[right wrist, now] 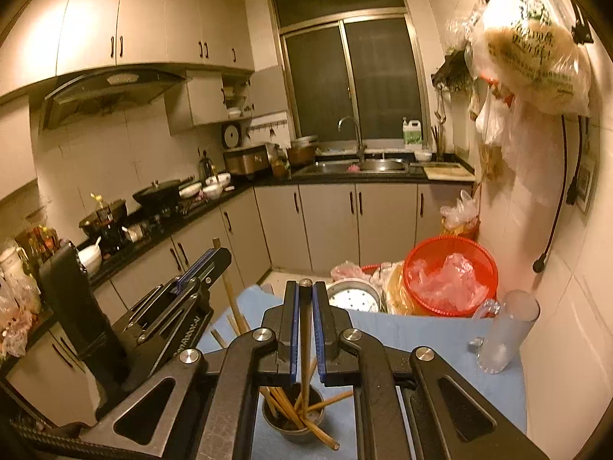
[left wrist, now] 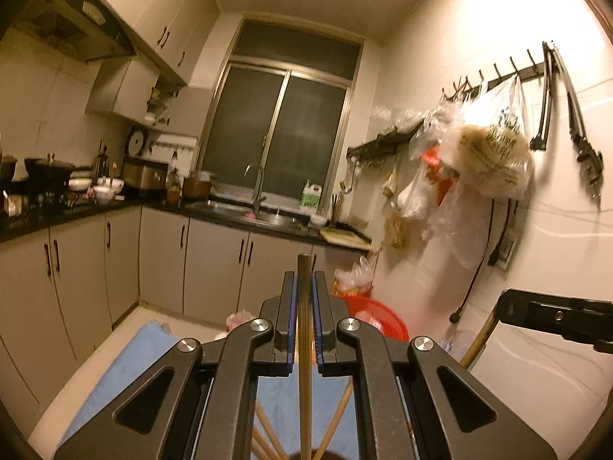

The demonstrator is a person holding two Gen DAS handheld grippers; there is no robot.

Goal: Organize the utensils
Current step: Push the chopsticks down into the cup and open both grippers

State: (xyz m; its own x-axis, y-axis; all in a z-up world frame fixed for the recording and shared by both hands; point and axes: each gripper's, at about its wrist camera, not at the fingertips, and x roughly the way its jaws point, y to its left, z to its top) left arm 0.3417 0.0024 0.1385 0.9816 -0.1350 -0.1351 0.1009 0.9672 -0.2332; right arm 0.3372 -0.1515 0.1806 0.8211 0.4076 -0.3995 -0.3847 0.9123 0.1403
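Midway: both grippers, left and right, clench one chopstick each above the part-filled cup; strays remain at 11 o'clock.

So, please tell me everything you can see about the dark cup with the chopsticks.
The cup is small, round and dark, perhaps metal. It stands upright on the blue cloth, directly below the right tool. Several wooden chopsticks lean inside it, fanned in different directions. The chopstick held by the right tool points down into it. Nothing else touches it.

A red basket sits behind the blue cloth — a clear, possibly glass mug nearby.
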